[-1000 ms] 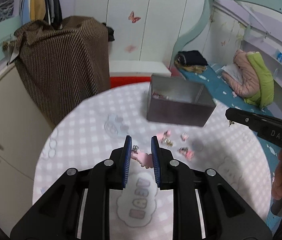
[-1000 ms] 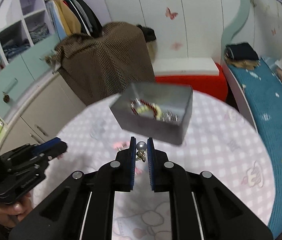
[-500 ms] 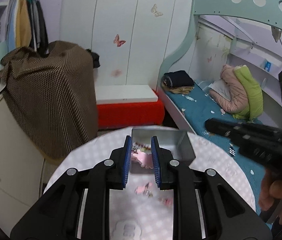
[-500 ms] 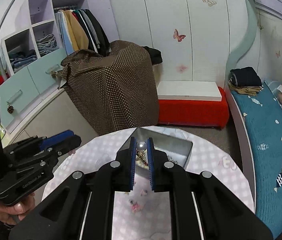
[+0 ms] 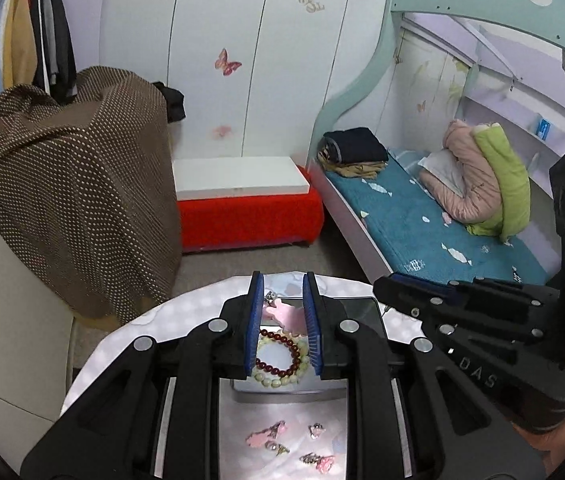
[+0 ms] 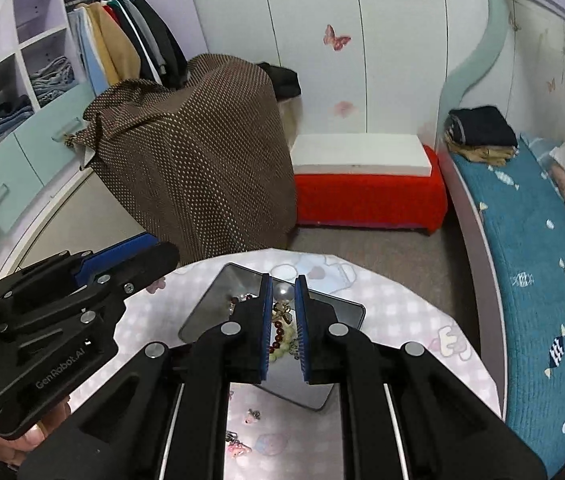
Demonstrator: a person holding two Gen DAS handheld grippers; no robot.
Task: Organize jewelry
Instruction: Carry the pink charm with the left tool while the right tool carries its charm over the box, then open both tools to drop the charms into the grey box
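My left gripper is shut on a pink hair clip and holds it above the open grey metal box. The box holds a dark red bead bracelet and a pale bead bracelet. My right gripper is shut on a pearl earring and holds it above the same box. The right gripper also shows at the right of the left wrist view. The left gripper shows at the left of the right wrist view.
Several loose pink clips and small earrings lie on the round checked table in front of the box. A cloth-draped cabinet, a red bench and a blue bed stand beyond the table.
Both grippers have risen from table level with their pieces and moved forward until they are over the box. The box now lies below the fingers instead of ahead of them.
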